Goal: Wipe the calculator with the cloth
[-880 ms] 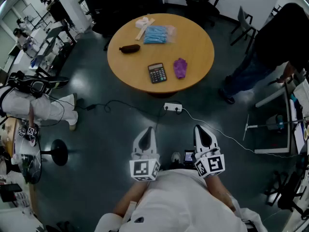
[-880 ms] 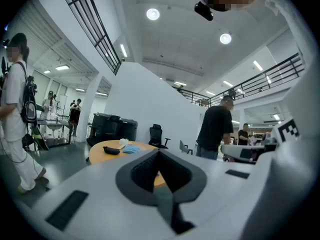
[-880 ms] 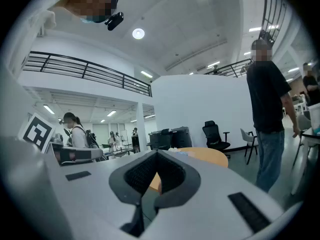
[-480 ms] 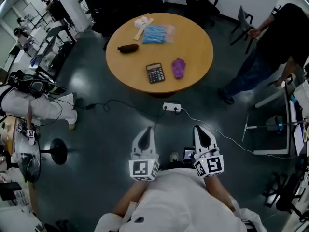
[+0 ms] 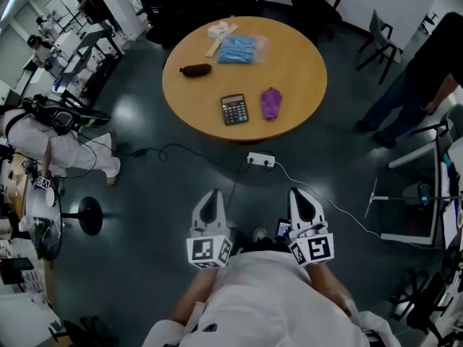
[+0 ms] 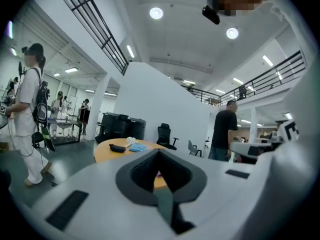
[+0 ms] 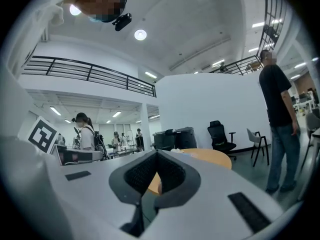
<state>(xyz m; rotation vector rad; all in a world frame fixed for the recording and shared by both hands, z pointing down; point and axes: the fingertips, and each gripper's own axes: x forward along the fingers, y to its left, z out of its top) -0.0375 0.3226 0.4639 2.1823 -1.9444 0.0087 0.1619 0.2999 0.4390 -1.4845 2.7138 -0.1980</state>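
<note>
Hovering short of the table, both grippers closed

The calculator (image 5: 234,110) lies near the front edge of the round table (image 5: 307,67), with the purple cloth (image 5: 270,103) just beside it on the right. Farther back sit a blue packet (image 5: 239,49) and a dark oblong thing (image 5: 195,69), perhaps a pouch. The left gripper (image 5: 213,194) and right gripper (image 5: 303,192) are well apart from the table, jaws together and empty.

You're in a large open lab hall. A round wooden table (image 5: 304,56) stands on a dark glossy floor (image 5: 159,208). Beyond the table are black office chairs (image 6: 164,134). To its left are workbenches (image 5: 76,49) and people in white (image 5: 54,150). Above it are a railed mezzanine (image 7: 90,71) and recessed ceiling lights (image 6: 156,13).
</note>
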